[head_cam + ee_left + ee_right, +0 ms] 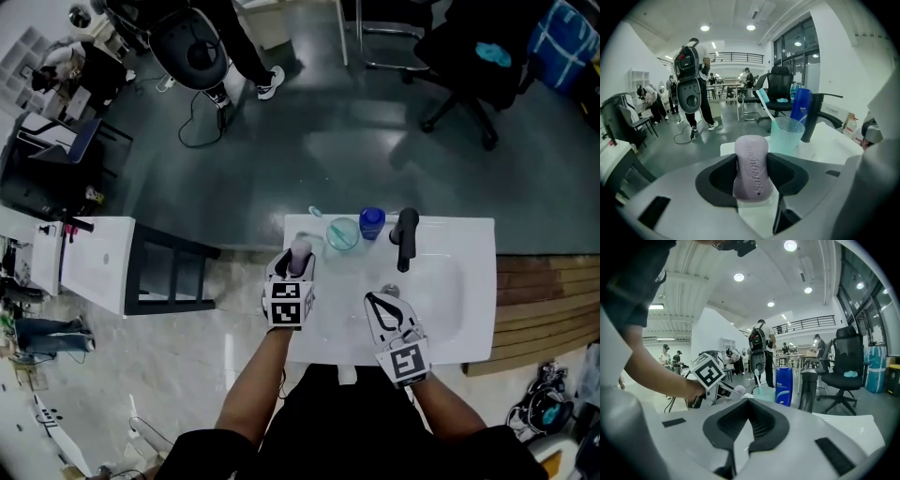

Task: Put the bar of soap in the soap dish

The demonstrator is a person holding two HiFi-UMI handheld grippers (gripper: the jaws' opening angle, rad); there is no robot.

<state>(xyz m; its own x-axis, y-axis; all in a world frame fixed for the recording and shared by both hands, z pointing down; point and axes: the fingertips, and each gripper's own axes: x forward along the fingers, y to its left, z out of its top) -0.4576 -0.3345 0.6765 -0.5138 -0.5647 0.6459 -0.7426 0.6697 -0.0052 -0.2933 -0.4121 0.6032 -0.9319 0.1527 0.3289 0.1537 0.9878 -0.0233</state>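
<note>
Lilac bar of soap (751,166) stands upright, clamped in the left tool (298,262), frame centre; right tool (748,404) closed, holding nothing.

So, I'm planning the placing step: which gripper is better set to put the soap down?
The left gripper: its jaws are shut on the bar of soap, held upright. The right gripper has its jaws together on nothing.

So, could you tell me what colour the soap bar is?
The soap is pale lilac; left gripper view.
</note>
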